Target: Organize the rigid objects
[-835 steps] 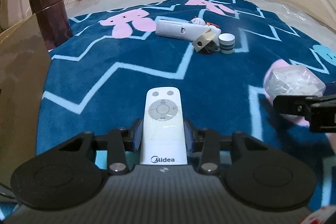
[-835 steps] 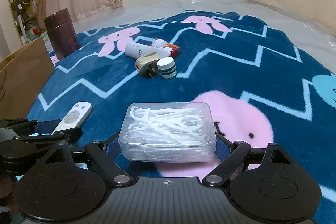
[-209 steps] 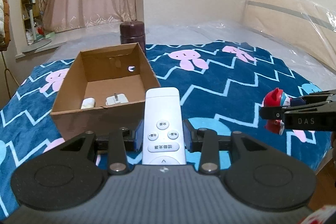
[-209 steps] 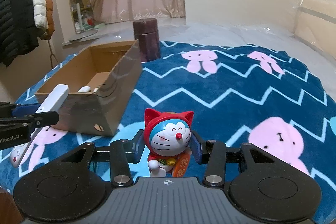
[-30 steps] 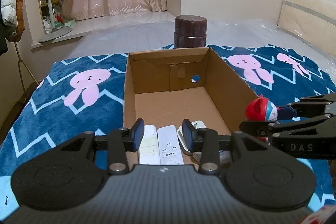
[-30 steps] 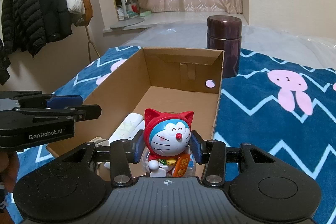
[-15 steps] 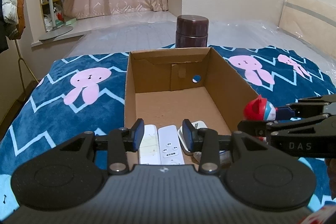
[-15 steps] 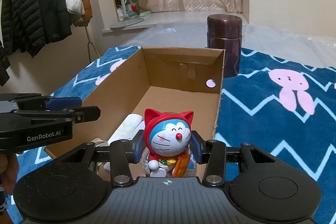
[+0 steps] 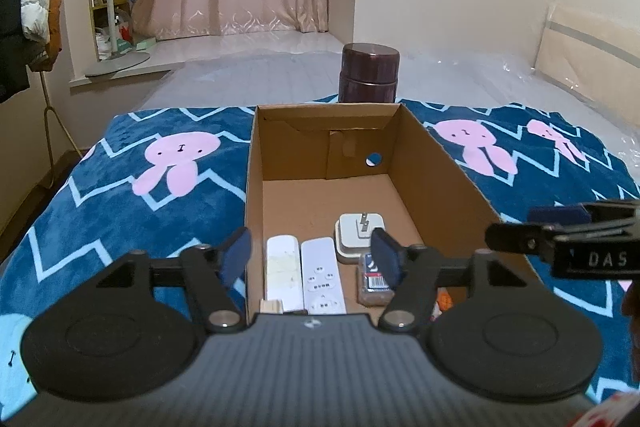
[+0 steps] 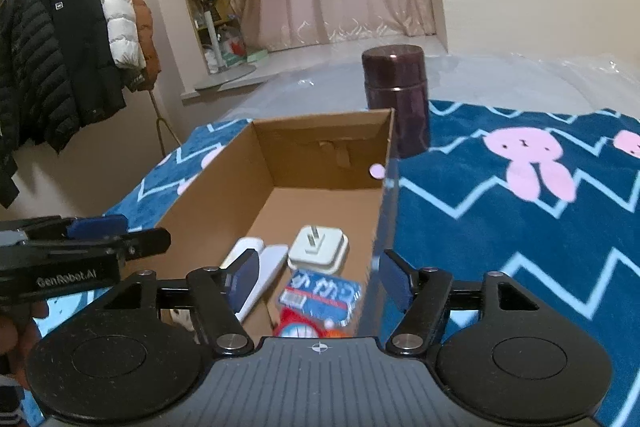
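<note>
An open cardboard box (image 9: 440, 147) stands on the blue bunny blanket. On its floor lie two white remotes (image 9: 322, 279), a white plug adapter (image 9: 358, 231) and a clear floss box (image 9: 372, 279) with a blue and red label. My left gripper (image 9: 311, 261) hovers over the box's near end, its jaws opening, with nothing pressed between them. The jaws of my right gripper (image 10: 319, 281) are opening too. A red Doraemon toy (image 10: 298, 325) lies loose below them in the box, next to the floss box (image 10: 320, 293).
A dark maroon flask (image 9: 370, 73) stands just behind the box. The blanket (image 10: 520, 227) spreads to the right over a plastic-covered bed. Coats (image 10: 60, 47) hang on a rack at the left. A hand (image 10: 16, 339) holds the left gripper's handle.
Both grippers' jaws have spread apart. The red toy has left the right gripper's pads and dropped into the box. The right gripper has shifted sideways along the box's right wall.
</note>
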A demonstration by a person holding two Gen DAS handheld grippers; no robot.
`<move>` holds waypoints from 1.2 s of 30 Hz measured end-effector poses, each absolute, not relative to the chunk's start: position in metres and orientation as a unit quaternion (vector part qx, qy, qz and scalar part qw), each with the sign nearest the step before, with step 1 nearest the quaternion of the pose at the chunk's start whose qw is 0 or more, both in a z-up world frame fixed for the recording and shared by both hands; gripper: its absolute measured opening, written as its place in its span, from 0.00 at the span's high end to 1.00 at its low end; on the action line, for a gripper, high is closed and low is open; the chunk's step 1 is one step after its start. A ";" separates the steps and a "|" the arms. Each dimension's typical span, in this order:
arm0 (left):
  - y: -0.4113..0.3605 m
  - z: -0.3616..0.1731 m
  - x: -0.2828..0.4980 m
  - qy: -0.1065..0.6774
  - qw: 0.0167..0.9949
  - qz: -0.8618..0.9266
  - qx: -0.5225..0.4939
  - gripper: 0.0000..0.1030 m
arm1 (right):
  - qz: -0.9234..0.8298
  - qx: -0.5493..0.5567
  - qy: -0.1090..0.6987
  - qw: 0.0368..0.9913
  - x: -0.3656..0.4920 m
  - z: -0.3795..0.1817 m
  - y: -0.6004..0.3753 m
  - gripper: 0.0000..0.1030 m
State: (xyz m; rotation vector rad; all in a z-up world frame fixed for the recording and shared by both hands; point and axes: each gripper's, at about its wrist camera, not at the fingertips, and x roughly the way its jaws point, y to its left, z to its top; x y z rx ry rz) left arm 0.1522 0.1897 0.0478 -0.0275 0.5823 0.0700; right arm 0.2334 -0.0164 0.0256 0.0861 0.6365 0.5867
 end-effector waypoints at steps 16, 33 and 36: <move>0.173 0.076 0.063 0.269 0.961 0.053 -0.039 0.03 | 0.263 0.017 0.323 0.909 0.151 0.038 -0.050 0.18; 0.149 0.078 -0.005 0.283 0.955 0.074 -0.047 0.01 | 0.257 0.011 0.331 0.908 0.093 0.038 -0.082 0.16; 0.146 0.071 -0.013 0.290 0.952 0.082 -0.049 0.01 | 0.257 0.013 0.331 0.908 0.087 0.037 -0.086 0.16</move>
